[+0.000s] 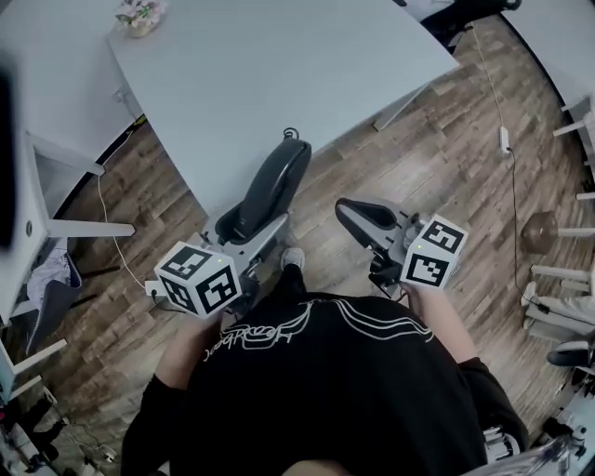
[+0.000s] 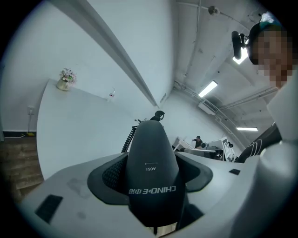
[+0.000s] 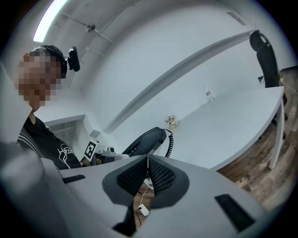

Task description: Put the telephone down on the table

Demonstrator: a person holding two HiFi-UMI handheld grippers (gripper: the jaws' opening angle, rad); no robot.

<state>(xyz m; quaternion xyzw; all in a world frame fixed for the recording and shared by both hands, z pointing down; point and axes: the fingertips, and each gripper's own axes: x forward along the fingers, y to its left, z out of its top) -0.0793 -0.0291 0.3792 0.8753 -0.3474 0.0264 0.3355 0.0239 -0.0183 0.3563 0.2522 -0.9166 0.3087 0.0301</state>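
Observation:
A dark grey telephone handset is held up in the air in front of the table, below its near edge. My left gripper is shut on the handset's lower end. In the left gripper view the handset fills the gap between the pads, and its coiled cord trails off behind it. My right gripper hangs to the right of the handset, shut with nothing in it. In the right gripper view the pads meet, and the handset with its cord shows beyond them.
A small pot of flowers stands at the table's far left corner. A white cable with an adapter runs over the wooden floor at right. A dark office chair stands beyond the table's end. White furniture legs stand at left.

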